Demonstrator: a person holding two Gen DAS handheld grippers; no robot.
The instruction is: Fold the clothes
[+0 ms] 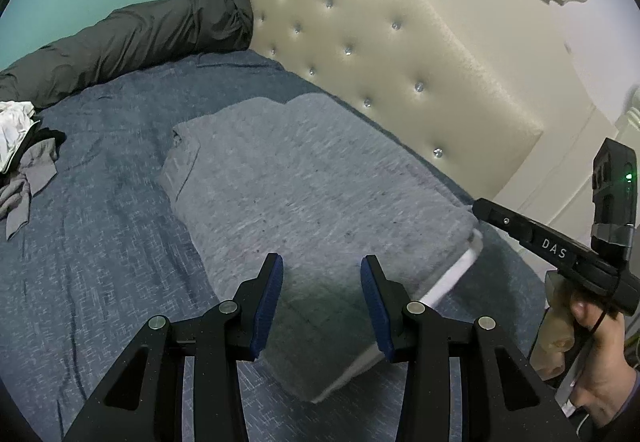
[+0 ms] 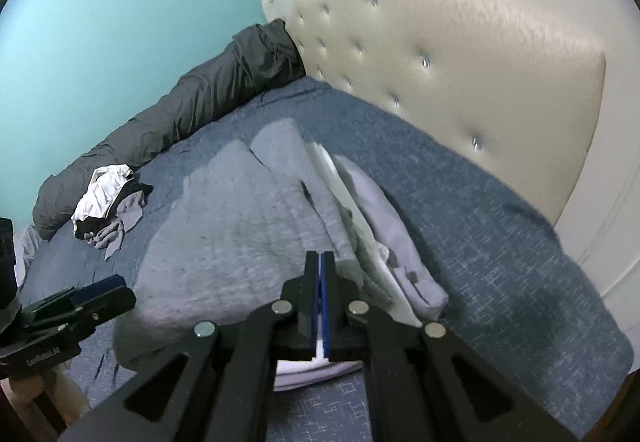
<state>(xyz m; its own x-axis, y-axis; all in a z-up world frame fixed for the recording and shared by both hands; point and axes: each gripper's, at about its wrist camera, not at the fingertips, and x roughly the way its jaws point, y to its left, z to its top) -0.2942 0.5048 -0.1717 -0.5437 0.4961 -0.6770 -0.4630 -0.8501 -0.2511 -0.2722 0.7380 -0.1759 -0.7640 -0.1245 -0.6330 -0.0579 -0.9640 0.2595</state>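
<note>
Standing apart with nothing between them, the jaws of the left gripper (image 1: 322, 302) are held just above the near end of a grey knitted garment (image 1: 304, 177). The jaws of the right gripper (image 2: 319, 298) are pressed together; whether a thin white layer seen just beneath them is pinched cannot be told. The garment is spread on a blue bed cover (image 1: 100, 242), partly folded, with a white board (image 2: 340, 185) and a pale lilac cloth (image 2: 396, 242) at its right edge. Soft, limp and light handling is judged likely; a hold at a corner or hem would suit best. Further off, a small heap of clothes (image 2: 108, 201), a dark bolster (image 1: 132, 37) and a tufted headboard (image 1: 380, 73) are seen.
</note>
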